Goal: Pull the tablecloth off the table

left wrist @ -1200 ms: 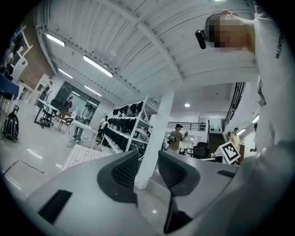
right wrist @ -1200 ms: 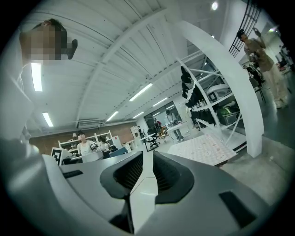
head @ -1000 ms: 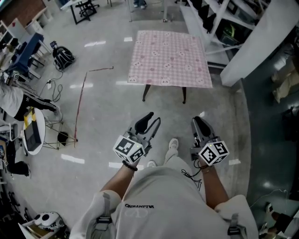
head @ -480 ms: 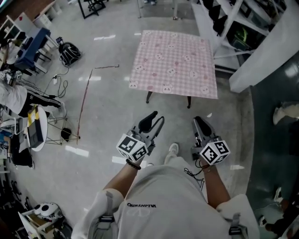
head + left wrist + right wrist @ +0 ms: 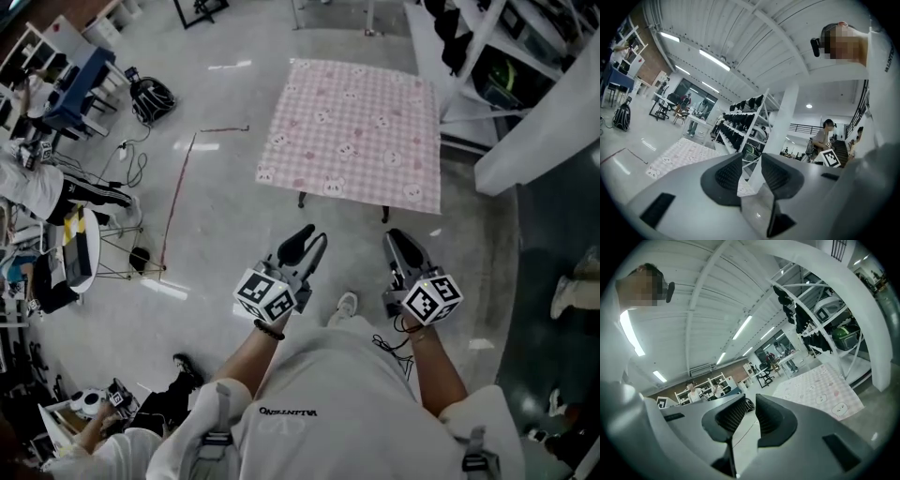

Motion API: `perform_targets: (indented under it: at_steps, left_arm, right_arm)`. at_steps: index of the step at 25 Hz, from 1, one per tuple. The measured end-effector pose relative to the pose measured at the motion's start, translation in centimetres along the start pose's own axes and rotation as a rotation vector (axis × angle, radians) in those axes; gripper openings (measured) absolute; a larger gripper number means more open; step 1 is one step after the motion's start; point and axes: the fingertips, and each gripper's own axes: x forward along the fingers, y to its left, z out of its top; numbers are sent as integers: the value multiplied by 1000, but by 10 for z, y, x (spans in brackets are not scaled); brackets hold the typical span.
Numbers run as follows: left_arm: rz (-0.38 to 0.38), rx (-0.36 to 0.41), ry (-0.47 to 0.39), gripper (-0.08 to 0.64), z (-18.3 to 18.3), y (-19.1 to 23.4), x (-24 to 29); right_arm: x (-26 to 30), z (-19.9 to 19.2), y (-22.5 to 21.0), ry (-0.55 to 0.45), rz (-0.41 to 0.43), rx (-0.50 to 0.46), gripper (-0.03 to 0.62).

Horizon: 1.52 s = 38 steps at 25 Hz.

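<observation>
**Cloth on table, grippers empty**

Head view: the pink tablecloth point(image 5: 352, 131) covers the whole tabletop, well ahead of the left gripper point(image 5: 305, 236) and right gripper point(image 5: 397, 240).
Left gripper view: jaws slightly parted, holding nothing.
Right gripper view: likewise.
The cloth looks soft and light; its near hanging edge suits pinching.

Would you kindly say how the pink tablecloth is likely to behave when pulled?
The tablecloth is probably floppy: its edges drape down, hiding all but the table legs. It looks thin, so it may bunch when pulled. Nothing rests on it, so little should resist.
</observation>
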Motion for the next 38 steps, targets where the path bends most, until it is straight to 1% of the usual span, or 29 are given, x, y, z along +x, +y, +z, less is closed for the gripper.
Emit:
perform_targets:
  at_steps: [7, 13, 18, 26, 28, 31, 36, 38]
  left_arm:
    - [11, -30, 23, 124, -15, 6, 33]
    - [7, -57, 31, 124, -26, 27, 45]
    - [-7, -103, 47, 124, -32, 48, 60]
    - [-24, -153, 92, 124, -47, 87, 88]
    - [-32, -180, 103, 124, -56, 97, 95]
    - [-35, -241, 118, 124, -72, 111, 100]
    - [-35, -375, 138, 124, -108, 137, 106]
    - [-41, -417, 140, 124, -119, 147, 110]
  right_arm:
    - [17, 3, -33, 37, 21, 32, 78]
    - [39, -10, -37, 60, 28, 68, 80]
    - [62, -14, -45, 75, 9, 90, 80]
    - [99, -27, -64, 105, -34, 133, 80]
    - [108, -35, -70, 112, -43, 153, 80]
    - [116, -49, -78, 122, -61, 197, 84]
    - [129, -77, -101, 144, -105, 246, 87]
    - [135, -86, -111, 146, -119, 261, 87]
